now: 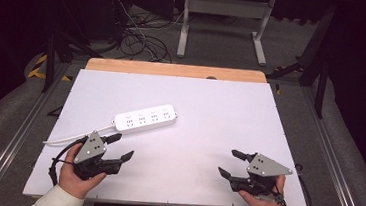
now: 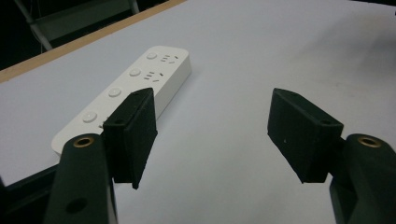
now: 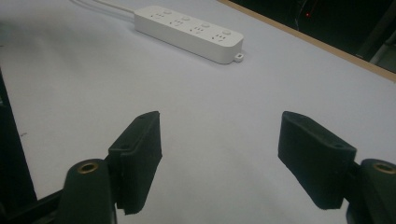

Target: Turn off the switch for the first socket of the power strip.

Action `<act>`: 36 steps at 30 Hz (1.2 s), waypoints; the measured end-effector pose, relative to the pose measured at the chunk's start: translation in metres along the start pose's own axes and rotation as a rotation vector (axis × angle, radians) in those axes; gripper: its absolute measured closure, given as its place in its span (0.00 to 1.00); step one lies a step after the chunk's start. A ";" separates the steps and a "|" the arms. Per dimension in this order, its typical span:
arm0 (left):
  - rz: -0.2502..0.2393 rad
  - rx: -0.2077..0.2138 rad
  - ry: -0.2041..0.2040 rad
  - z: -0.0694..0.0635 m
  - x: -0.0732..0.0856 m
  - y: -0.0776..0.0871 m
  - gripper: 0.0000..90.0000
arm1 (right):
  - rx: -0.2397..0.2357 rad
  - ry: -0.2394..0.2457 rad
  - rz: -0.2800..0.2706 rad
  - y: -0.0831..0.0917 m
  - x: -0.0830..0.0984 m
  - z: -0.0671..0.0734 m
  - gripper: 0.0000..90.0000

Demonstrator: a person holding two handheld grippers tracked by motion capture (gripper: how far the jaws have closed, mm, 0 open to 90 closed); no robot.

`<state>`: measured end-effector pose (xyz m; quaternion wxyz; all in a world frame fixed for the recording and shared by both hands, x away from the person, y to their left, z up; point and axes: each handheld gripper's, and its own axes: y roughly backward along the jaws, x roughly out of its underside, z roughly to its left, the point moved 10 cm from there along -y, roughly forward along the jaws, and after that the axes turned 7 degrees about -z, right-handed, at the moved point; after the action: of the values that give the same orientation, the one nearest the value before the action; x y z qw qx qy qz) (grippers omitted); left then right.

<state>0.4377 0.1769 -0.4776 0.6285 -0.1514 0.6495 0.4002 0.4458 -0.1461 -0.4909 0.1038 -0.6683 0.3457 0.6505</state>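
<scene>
Behind the left gripper (image 2: 212,135), its fingers wide and empty, the power strip (image 2: 122,95) lies partly hidden.

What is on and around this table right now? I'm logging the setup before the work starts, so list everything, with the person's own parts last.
Power strip: one, white, four sockets with buttons, left of centre on the board, nearest the left gripper.
Power strip cable: one, white, runs from the strip's near-left end to the board's left edge.
Board: one, white, covers the table top.
Table: one, wooden edge shows at the far side.
Table frame: one, pale grey, on the floor beyond.
Floor cables: a dark and white tangle, far left.
Left gripper: black, jaws open, nothing between them.
Right gripper: black, jaws open, nothing between them.
Hands: two, white sleeves, at the near edge.
</scene>
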 end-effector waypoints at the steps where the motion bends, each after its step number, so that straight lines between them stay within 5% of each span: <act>1: 0.003 -0.001 0.000 0.001 -0.001 0.000 0.38 | 0.000 0.001 0.003 0.000 0.000 0.000 0.34; 11: 0.001 0.022 0.047 0.008 -0.012 0.004 0.39 | 0.000 0.004 0.009 -0.002 0.001 0.001 0.34; 30: 0.024 0.019 0.044 0.025 -0.027 0.002 0.41 | 0.005 0.003 0.017 -0.003 0.002 0.000 0.34; 36: 0.054 0.031 0.023 0.028 -0.032 0.000 0.51 | 0.008 0.008 0.018 -0.002 0.002 0.000 0.34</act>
<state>0.4621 0.1874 -0.4447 0.6122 -0.1288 0.6667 0.4052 0.4471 -0.1451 -0.4936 0.0994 -0.6674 0.3548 0.6472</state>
